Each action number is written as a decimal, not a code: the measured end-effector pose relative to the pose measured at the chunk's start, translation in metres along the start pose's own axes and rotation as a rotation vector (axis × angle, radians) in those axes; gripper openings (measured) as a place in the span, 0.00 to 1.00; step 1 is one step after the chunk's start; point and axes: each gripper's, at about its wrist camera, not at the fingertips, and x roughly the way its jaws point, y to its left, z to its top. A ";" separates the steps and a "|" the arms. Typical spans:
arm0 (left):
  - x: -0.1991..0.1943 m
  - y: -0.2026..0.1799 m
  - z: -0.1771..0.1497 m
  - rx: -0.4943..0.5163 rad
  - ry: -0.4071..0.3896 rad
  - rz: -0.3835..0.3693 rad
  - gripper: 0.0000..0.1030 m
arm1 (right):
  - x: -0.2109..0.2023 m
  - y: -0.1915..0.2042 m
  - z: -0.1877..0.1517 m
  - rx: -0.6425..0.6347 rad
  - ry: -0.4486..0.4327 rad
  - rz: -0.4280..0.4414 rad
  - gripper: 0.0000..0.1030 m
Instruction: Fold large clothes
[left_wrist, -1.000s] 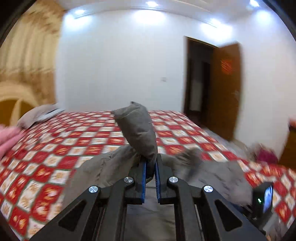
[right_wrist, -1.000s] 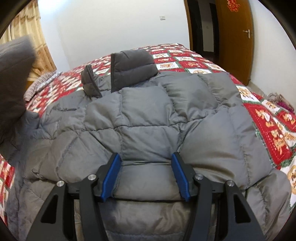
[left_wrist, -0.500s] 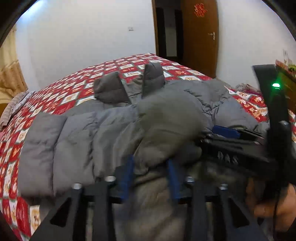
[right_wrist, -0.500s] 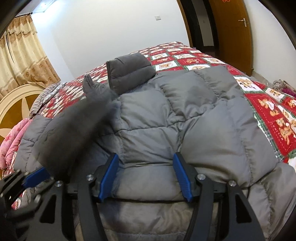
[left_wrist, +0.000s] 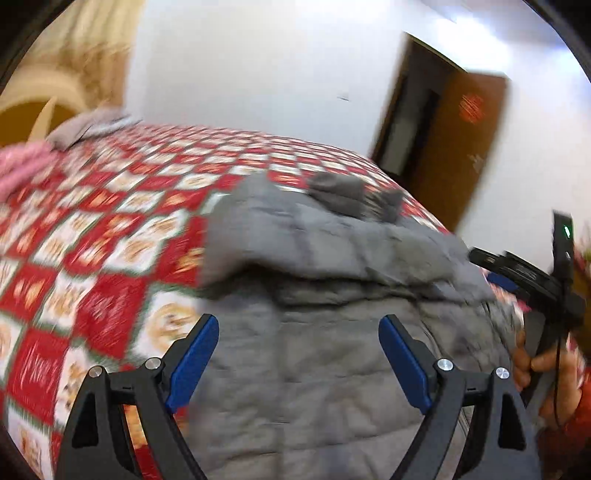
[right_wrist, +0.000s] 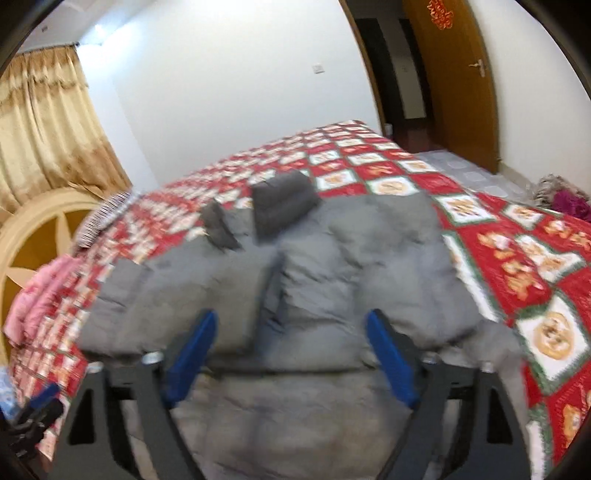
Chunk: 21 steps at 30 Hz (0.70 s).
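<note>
Above the grey jacket (left_wrist: 332, 332), both hand-held grippers (left_wrist: 299, 343) (right_wrist: 291, 343) have just opened, sleeve released.

Both wrist cameras look forward and down along their fingers, close over the grey padded jacket (left_wrist: 332, 332) on the bed (right_wrist: 517, 266), sharing both.

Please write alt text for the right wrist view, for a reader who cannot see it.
The right gripper, jaws open and empty, hangs above a grey padded jacket lying on a bed with a red and white patterned bedspread. The picture is slightly blurred.
</note>
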 end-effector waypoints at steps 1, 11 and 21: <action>0.000 0.006 0.001 -0.026 -0.001 0.009 0.86 | 0.008 0.004 0.005 0.010 0.010 0.006 0.91; -0.043 0.054 0.016 -0.100 -0.095 0.124 0.86 | 0.064 0.057 0.012 -0.201 0.172 -0.056 0.18; -0.005 0.034 0.060 -0.057 -0.084 0.156 0.86 | 0.026 0.023 -0.003 -0.306 0.117 -0.160 0.18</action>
